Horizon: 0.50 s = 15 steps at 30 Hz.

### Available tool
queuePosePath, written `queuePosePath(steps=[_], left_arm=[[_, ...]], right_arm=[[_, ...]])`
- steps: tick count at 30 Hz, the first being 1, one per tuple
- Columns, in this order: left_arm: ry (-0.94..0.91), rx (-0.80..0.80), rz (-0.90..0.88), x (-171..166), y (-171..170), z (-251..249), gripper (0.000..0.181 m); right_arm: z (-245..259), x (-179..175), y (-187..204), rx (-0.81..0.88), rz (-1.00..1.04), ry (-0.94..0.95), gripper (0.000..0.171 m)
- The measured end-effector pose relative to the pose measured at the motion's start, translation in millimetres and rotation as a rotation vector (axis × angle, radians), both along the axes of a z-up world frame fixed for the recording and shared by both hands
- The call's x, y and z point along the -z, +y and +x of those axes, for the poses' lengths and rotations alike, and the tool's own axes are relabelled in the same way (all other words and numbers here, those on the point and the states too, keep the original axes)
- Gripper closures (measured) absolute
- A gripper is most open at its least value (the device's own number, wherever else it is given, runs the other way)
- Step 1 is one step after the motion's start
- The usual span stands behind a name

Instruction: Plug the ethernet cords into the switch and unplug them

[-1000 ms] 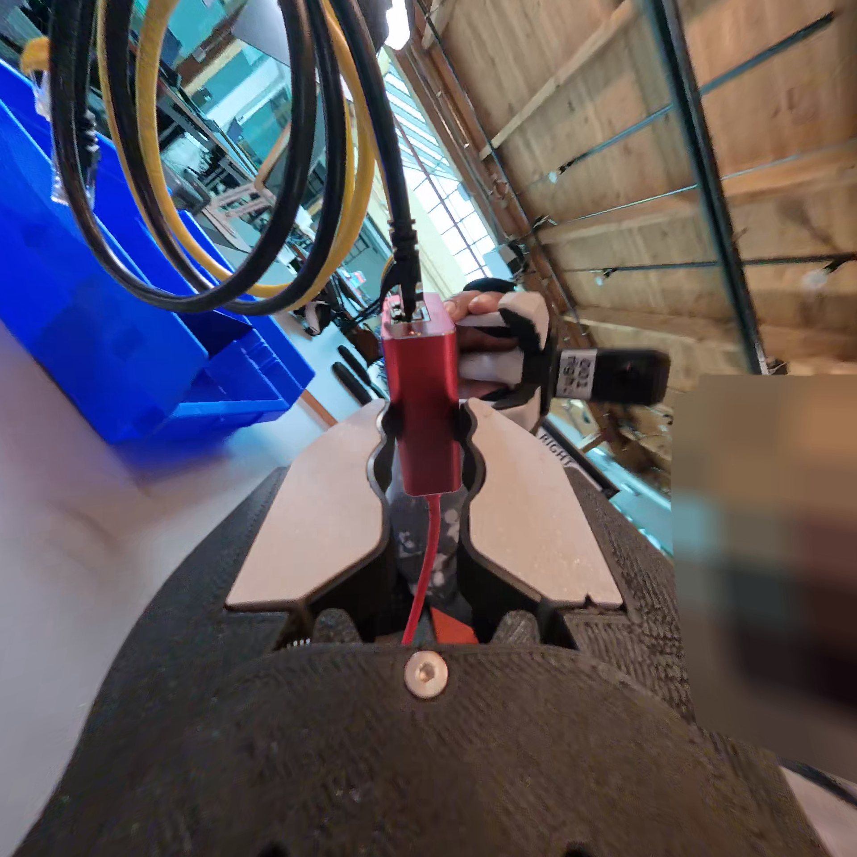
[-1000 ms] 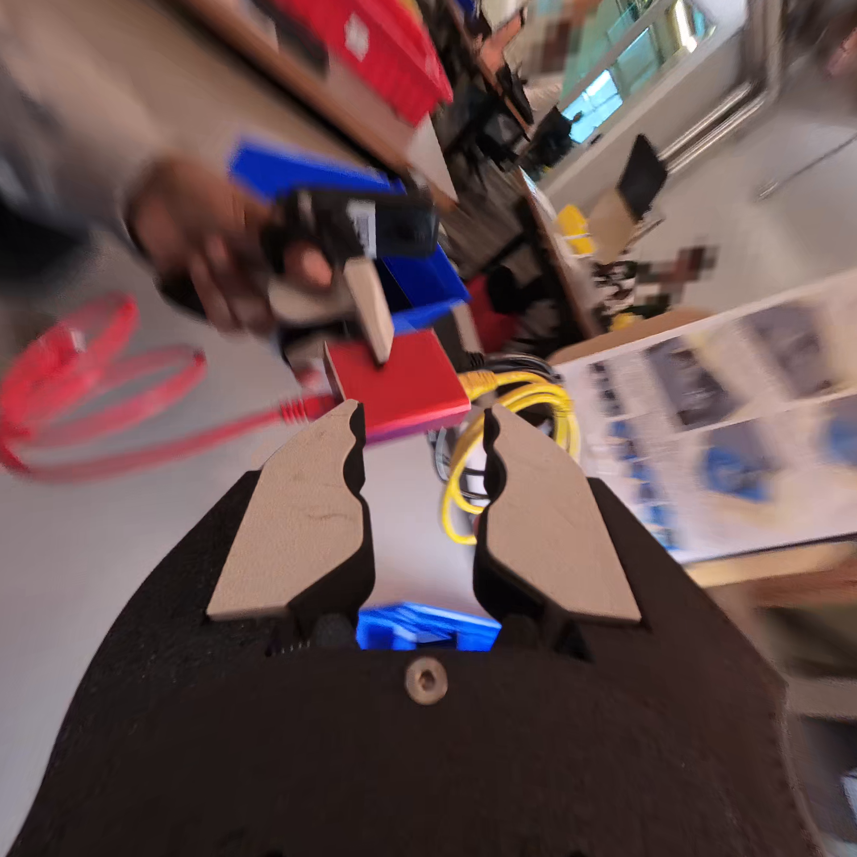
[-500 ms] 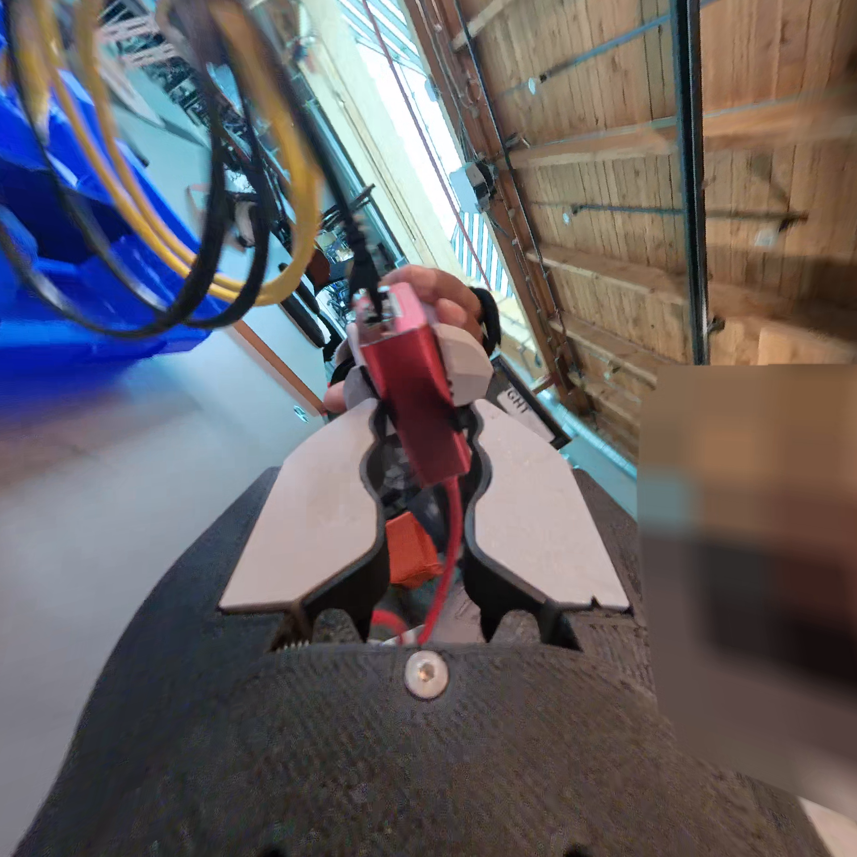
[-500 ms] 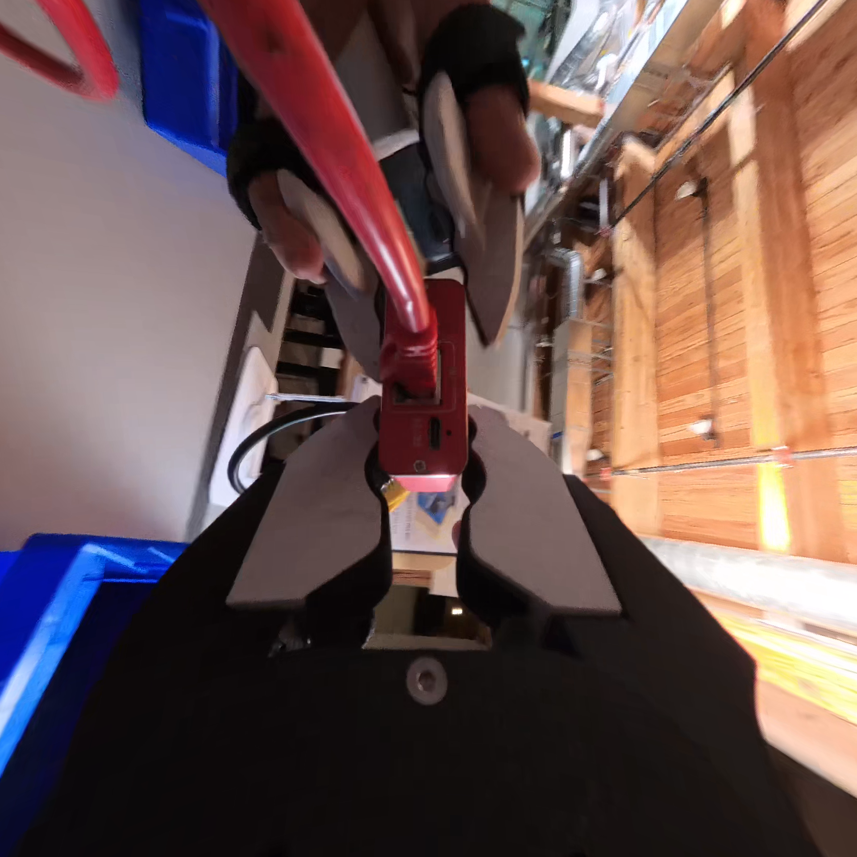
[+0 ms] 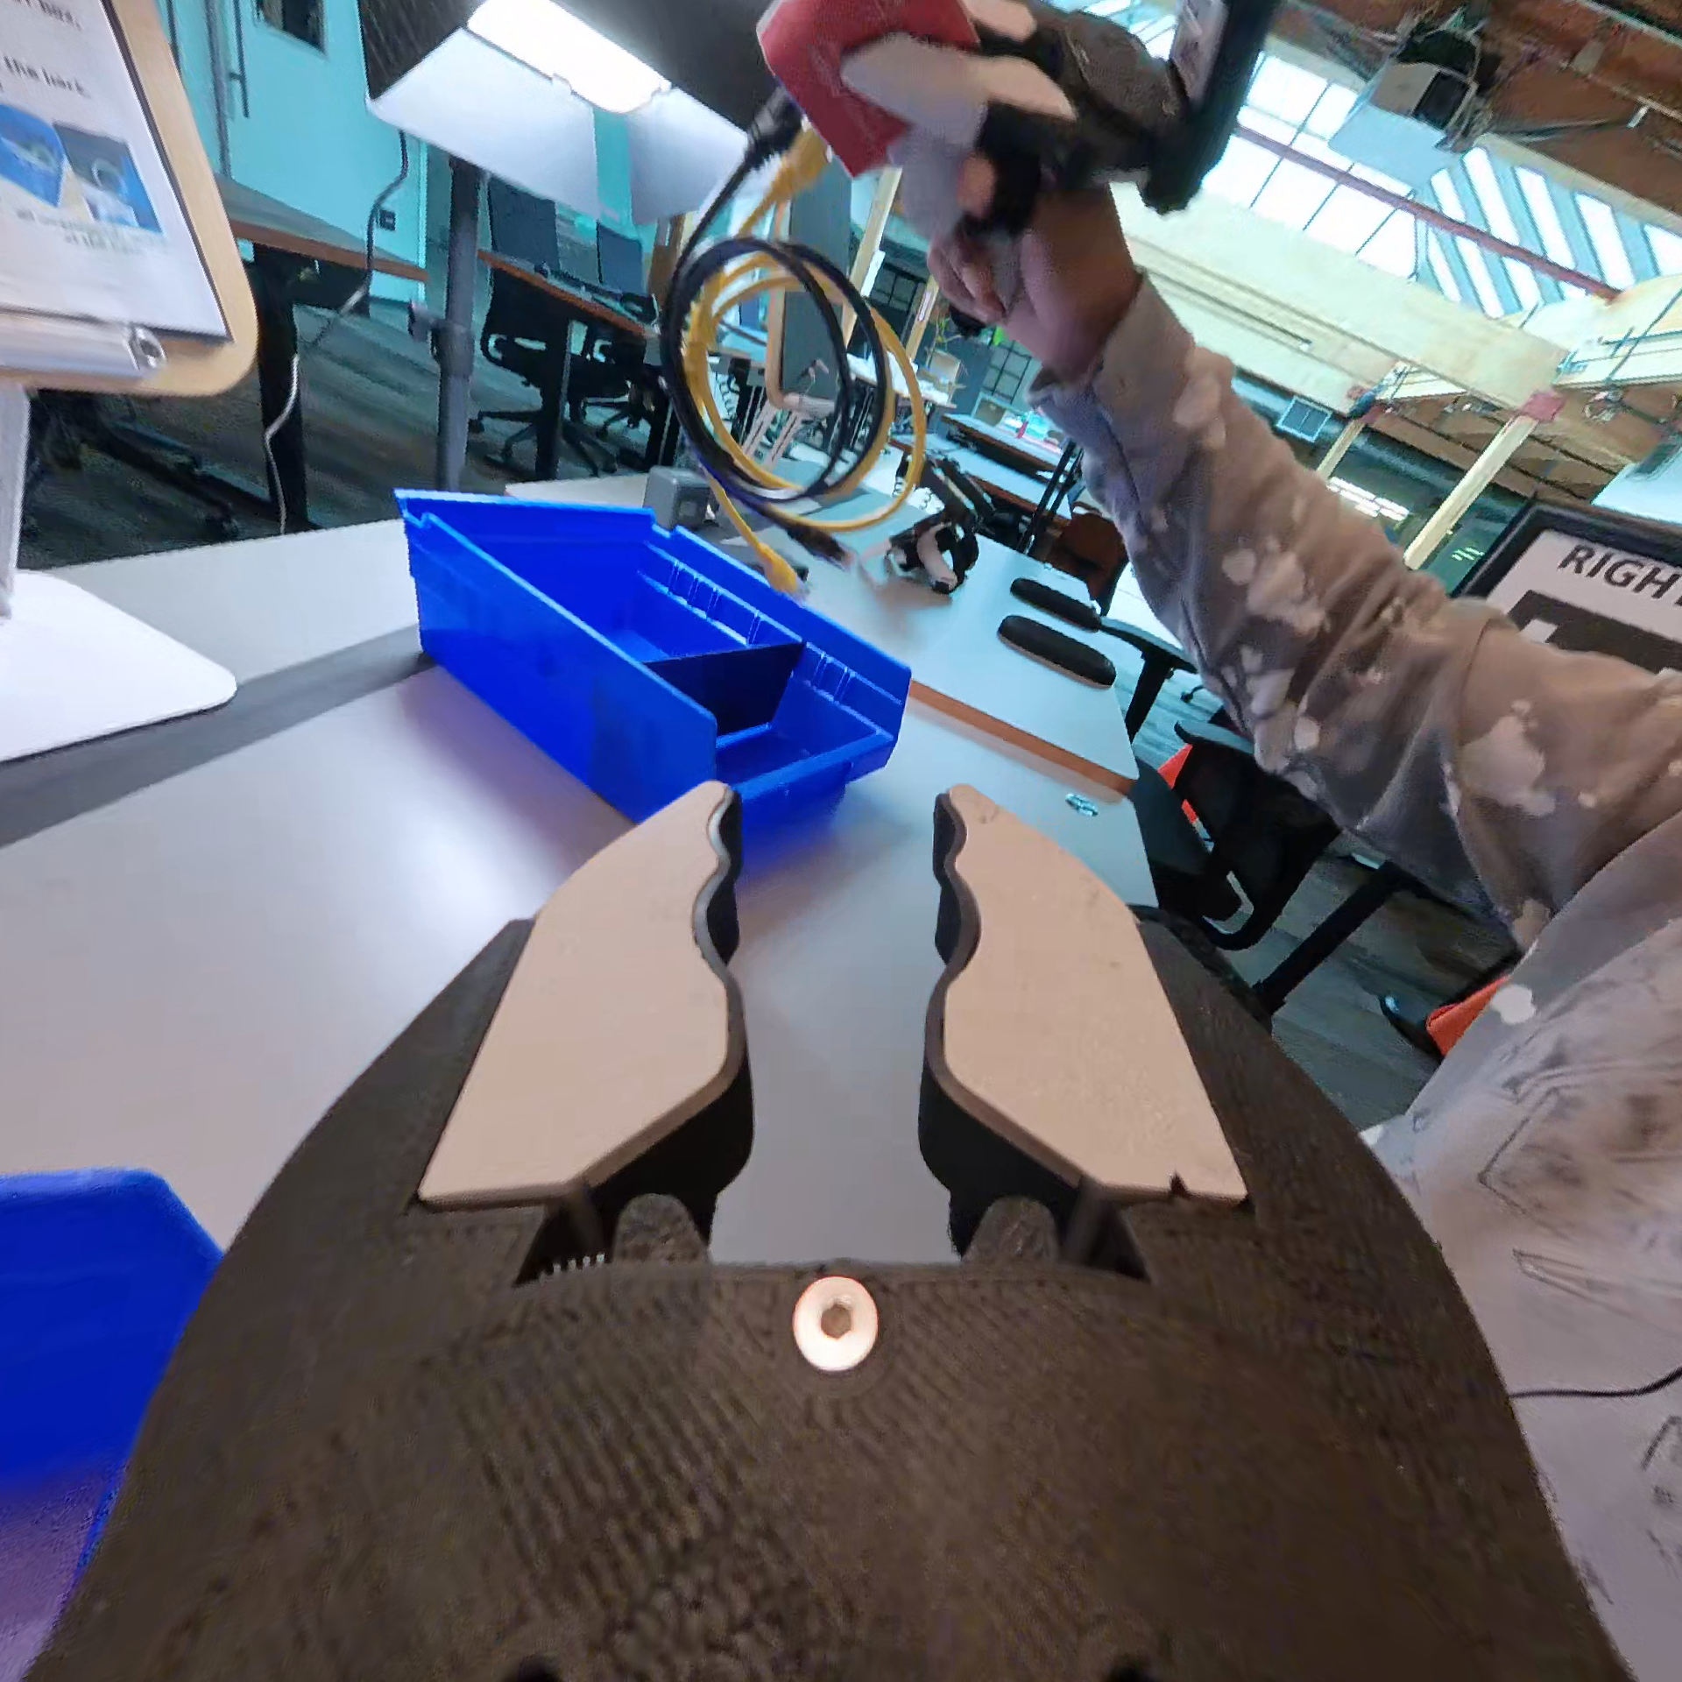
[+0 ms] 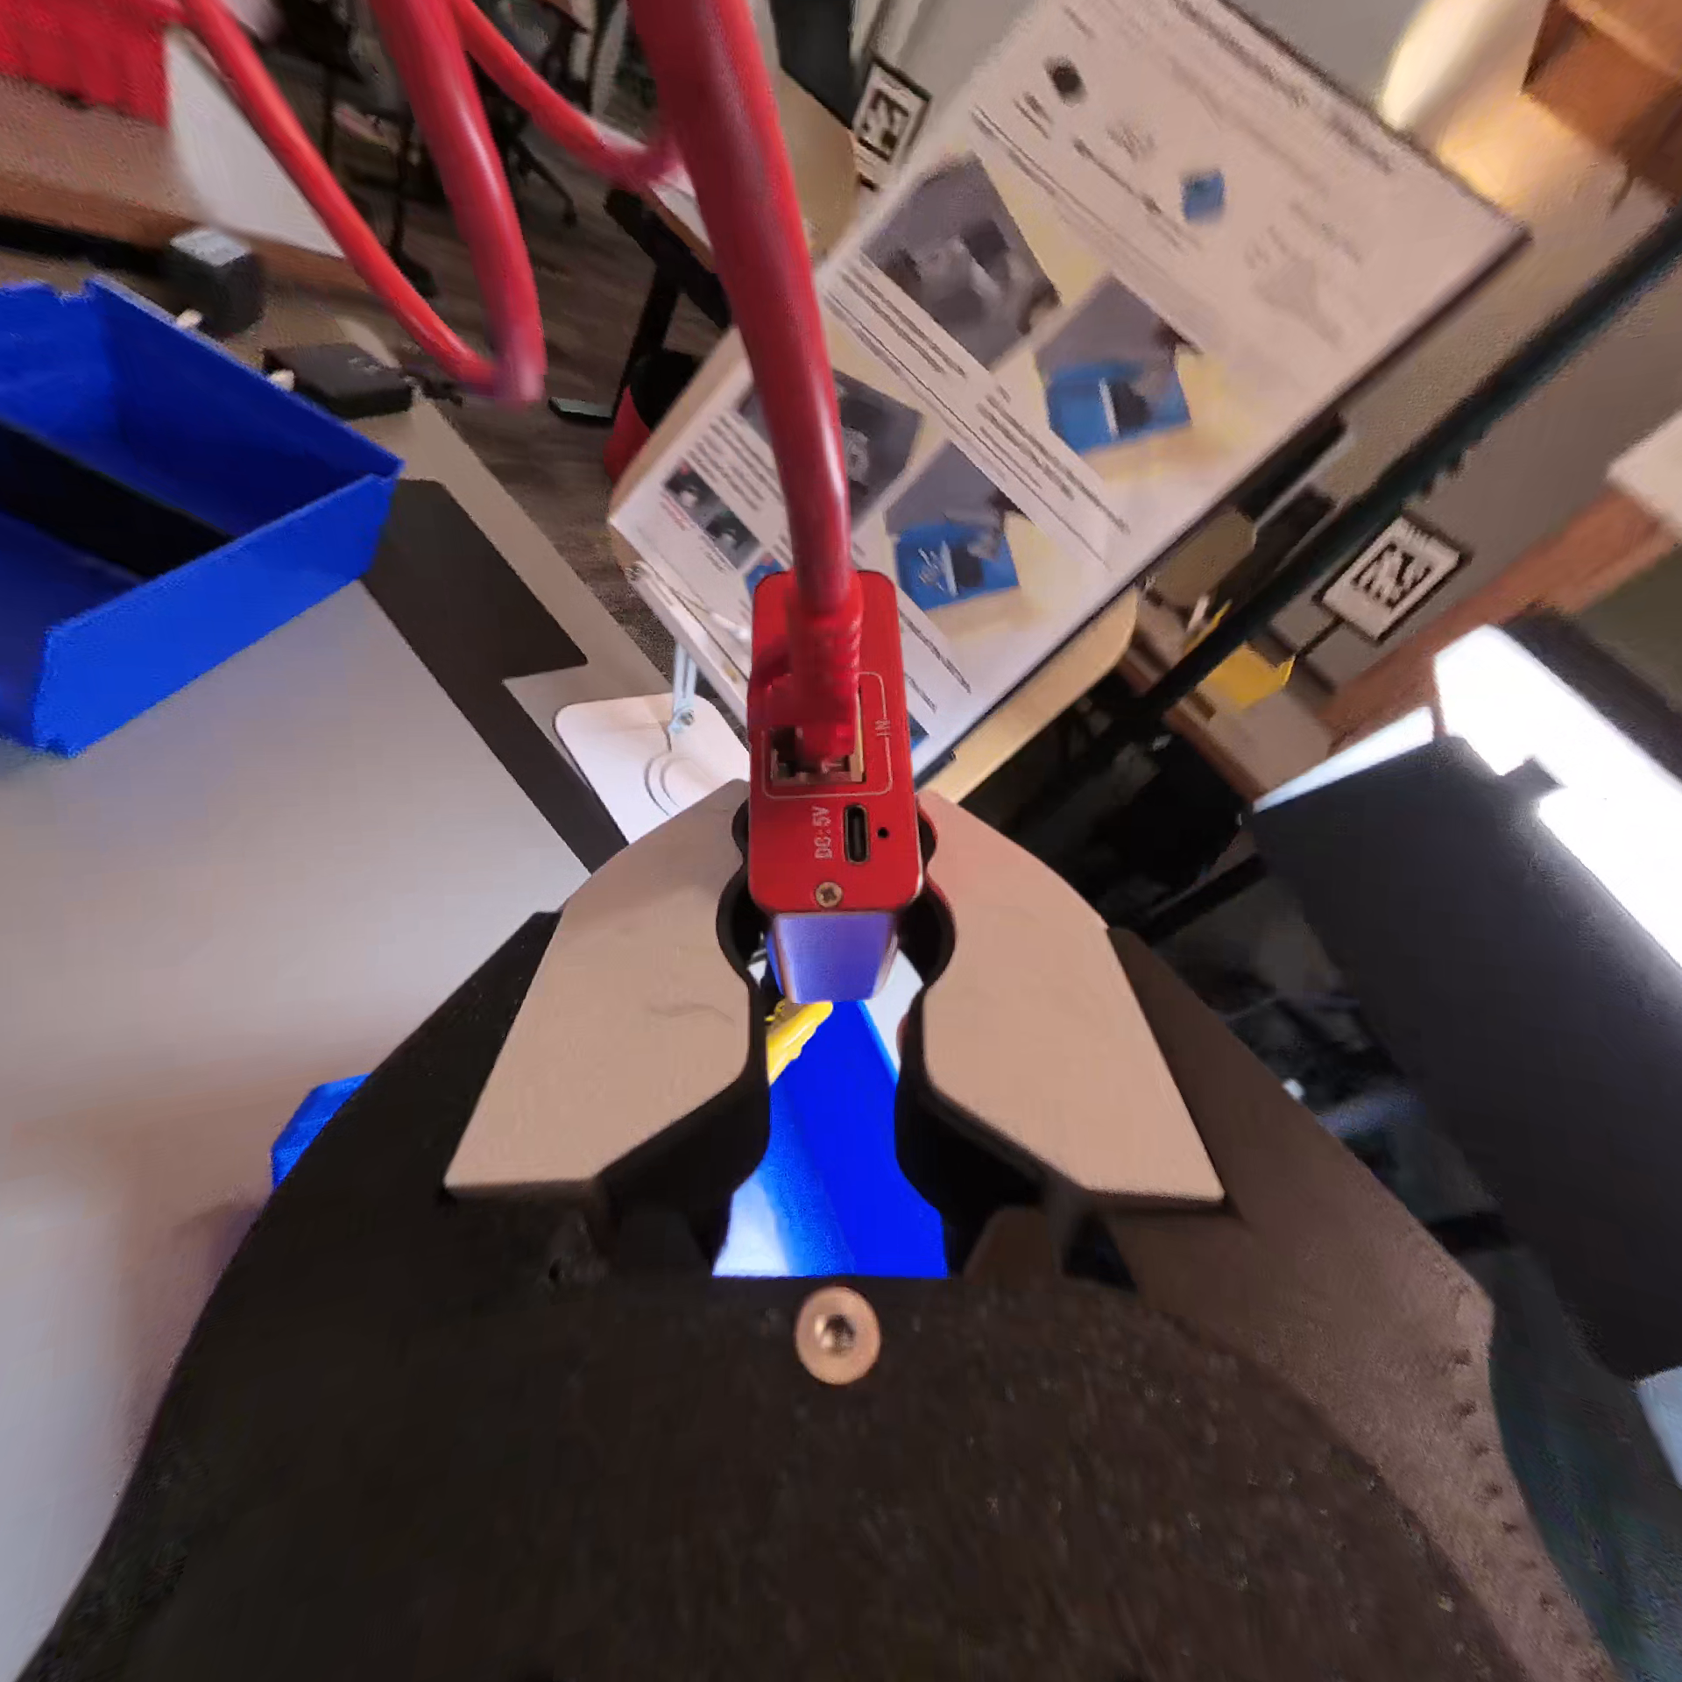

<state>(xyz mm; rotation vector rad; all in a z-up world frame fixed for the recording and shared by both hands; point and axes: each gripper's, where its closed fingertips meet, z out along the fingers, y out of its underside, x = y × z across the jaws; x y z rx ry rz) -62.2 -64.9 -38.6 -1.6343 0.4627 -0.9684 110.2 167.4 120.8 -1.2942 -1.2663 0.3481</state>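
Note:
My right gripper is shut on the small red switch and holds it up in the air. A red ethernet cord is plugged into the switch's end port and loops up out of view. In the left wrist view the switch shows high up in the right gripper, with a black cord and a yellow cord hanging from it in coils. My left gripper is open and empty, low over the grey table.
A blue bin with a divider stands on the table ahead of the left gripper; it also shows in the right wrist view. Another blue bin corner is at lower left. A clipboard with printed pages stands on a white stand.
My left gripper let go of the switch, opened and dropped low over the table. My right gripper closed on the switch and now holds it alone, raised.

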Motion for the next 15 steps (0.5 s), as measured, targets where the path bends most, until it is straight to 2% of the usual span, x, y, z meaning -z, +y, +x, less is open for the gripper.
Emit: queuePosePath(steps=[5,9,13,15], left_arm=[[0.036,0.018,-0.059,35.1,-7.5,3.9,0.141],[0.089,0.019,-0.093,53.4,-8.5,4.9,0.142],[0.124,0.009,-0.095,60.6,-7.4,2.7,0.143],[0.145,0.002,-0.101,65.3,-4.4,1.6,0.143]], right_arm=[[18.3,35.2,70.5,0.080,-0.158,0.152,0.143],[36.6,104.4,110.4,0.115,-0.287,0.277,0.142],[61.8,181.9,129.8,0.181,-0.382,0.112,0.142],[76.3,203.1,136.8,0.239,-0.420,0.011,0.142]])
